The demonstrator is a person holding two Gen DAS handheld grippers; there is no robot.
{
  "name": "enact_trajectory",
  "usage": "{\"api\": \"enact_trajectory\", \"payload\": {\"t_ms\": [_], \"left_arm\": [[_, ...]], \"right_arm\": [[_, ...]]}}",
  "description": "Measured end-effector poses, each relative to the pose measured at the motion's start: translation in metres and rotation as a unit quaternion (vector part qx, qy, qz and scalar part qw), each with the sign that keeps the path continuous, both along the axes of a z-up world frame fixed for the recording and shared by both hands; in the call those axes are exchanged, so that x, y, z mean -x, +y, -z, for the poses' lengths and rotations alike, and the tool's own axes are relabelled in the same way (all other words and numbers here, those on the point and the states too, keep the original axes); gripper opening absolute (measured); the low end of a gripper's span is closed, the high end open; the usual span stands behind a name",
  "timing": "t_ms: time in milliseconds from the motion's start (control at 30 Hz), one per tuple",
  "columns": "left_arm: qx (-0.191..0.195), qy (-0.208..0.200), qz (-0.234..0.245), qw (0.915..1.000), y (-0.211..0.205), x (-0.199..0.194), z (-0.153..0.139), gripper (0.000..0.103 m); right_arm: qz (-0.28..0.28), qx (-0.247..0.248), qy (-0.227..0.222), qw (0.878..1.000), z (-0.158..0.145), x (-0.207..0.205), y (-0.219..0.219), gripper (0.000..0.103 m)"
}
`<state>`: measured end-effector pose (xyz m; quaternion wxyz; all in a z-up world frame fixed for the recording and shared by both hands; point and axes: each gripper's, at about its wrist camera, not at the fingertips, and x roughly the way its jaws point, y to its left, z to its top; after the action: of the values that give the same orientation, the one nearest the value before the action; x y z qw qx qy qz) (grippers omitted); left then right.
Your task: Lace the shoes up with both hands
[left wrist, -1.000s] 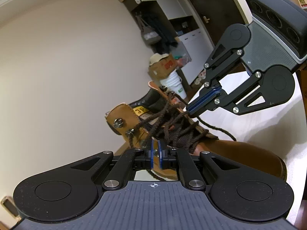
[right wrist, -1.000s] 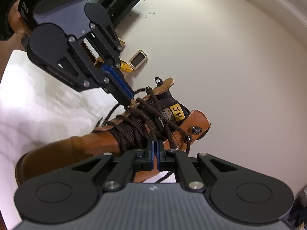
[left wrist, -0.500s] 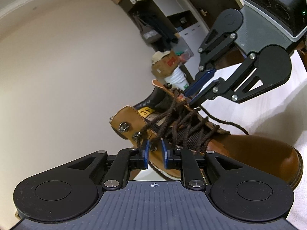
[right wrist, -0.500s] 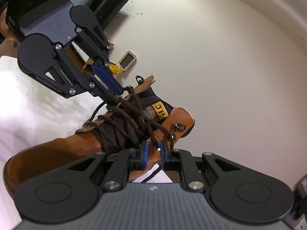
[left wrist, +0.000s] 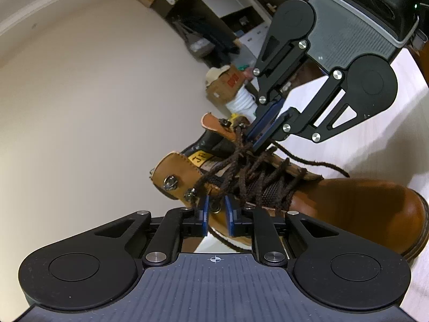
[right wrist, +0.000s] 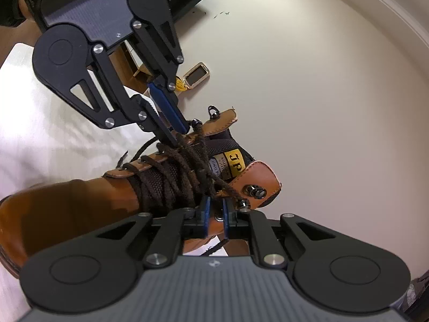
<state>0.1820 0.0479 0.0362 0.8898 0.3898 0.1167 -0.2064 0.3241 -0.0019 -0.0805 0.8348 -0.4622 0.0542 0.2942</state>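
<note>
A tan leather boot [left wrist: 348, 209] with dark brown laces [left wrist: 254, 177] lies on the white table, its toe to the right in the left wrist view. My left gripper [left wrist: 216, 210] sits at the near eyelet flap. Its jaws are closing, but a gap still shows between the blue pads [left wrist: 203, 212], with a lace strand just above the tips. My right gripper [right wrist: 215, 210] sits at the opposite flap, by the metal hooks [right wrist: 253, 191]. Its jaws are closing too, with a gap between them and a strand at the tips. Each gripper's tips show in the other's view, right gripper [left wrist: 252, 145] and left gripper [right wrist: 179, 134], both at the top laces.
The white table top [right wrist: 40, 134] runs under the boot. A loose lace end [left wrist: 321, 165] trails across it. Beyond are a pale floor, a cardboard box [left wrist: 225, 86] on a white bucket and dark shelving. A small framed object [right wrist: 197, 75] lies on the floor.
A second ago both grippers' pads were pressed together; now each pair stands apart. The left gripper has rolled a little, so the boot sits more upright in its view.
</note>
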Motion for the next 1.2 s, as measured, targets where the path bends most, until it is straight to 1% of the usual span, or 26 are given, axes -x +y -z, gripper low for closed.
{"api": "enact_trajectory", "payload": {"t_ms": [67,133,233,267,300,367,433,500,567,600,633,733,867,900,967,1067,1133,1200], "left_arm": [[-0.005,0.002,-0.003,1.0000,-0.002,-0.001,0.000,0.005],[-0.001,0.004,-0.007,1.0000,-0.002,-0.001,-0.001,0.004],[0.054,0.016,0.003,0.9984,0.004,0.004,-0.008,0.003],[0.064,0.020,0.010,0.9977,0.004,0.006,-0.010,0.003],[0.073,0.025,0.018,0.9968,0.004,0.008,-0.013,0.003],[0.059,0.021,0.024,0.9978,-0.002,0.011,-0.011,0.003],[0.060,0.022,0.018,0.9978,-0.002,0.010,-0.010,0.003],[0.061,0.024,0.017,0.9977,-0.002,0.009,-0.009,0.003],[0.064,0.021,0.011,0.9977,0.000,0.012,-0.008,0.004],[0.065,0.019,0.009,0.9976,0.000,0.013,-0.008,0.009],[0.070,0.019,0.007,0.9974,0.000,0.014,-0.008,0.011],[0.087,0.015,0.002,0.9961,0.006,0.021,-0.009,0.011],[0.096,0.005,-0.027,0.9950,0.021,0.024,-0.007,0.014],[0.108,0.008,-0.042,0.9933,0.028,0.020,-0.007,0.016],[0.121,0.014,-0.050,0.9913,0.033,0.017,-0.007,0.018],[0.146,0.029,-0.059,0.9872,0.040,0.008,-0.008,0.021],[0.165,0.045,-0.059,0.9835,0.044,-0.001,-0.010,0.025],[0.171,0.051,-0.060,0.9821,0.046,-0.008,-0.011,0.025]], "right_arm": [[0.001,-0.004,0.004,1.000,0.000,0.000,0.000,0.005],[0.005,-0.020,0.020,1.000,-0.003,-0.002,-0.002,0.004],[0.009,-0.049,0.042,0.998,-0.007,-0.004,-0.005,0.003],[0.001,-0.057,0.045,0.997,-0.010,0.001,-0.005,0.002],[-0.023,-0.068,0.050,0.996,-0.014,0.014,-0.004,0.002],[-0.031,-0.051,0.036,0.998,-0.013,0.025,0.005,0.003],[-0.027,-0.063,0.050,0.996,-0.014,0.022,0.003,0.003],[-0.016,-0.071,0.050,0.996,-0.014,0.019,-0.002,0.003],[-0.016,-0.069,0.052,0.996,-0.013,0.020,-0.004,0.004],[-0.015,-0.065,0.048,0.997,-0.012,0.022,-0.004,0.005],[-0.013,-0.062,0.045,0.997,-0.011,0.023,-0.003,0.006],[-0.003,-0.068,0.042,0.997,-0.010,0.022,-0.009,0.015],[0.024,-0.084,0.043,0.995,-0.008,0.016,-0.024,0.015],[0.034,-0.085,0.041,0.995,-0.008,0.012,-0.026,0.015],[0.043,-0.088,0.042,0.994,-0.006,0.004,-0.032,0.015],[0.063,-0.111,0.067,0.990,-0.004,-0.017,-0.038,0.015],[0.066,-0.124,0.082,0.987,-0.004,-0.020,-0.042,0.015],[0.066,-0.165,0.123,0.976,-0.009,-0.028,-0.053,0.014]]}}
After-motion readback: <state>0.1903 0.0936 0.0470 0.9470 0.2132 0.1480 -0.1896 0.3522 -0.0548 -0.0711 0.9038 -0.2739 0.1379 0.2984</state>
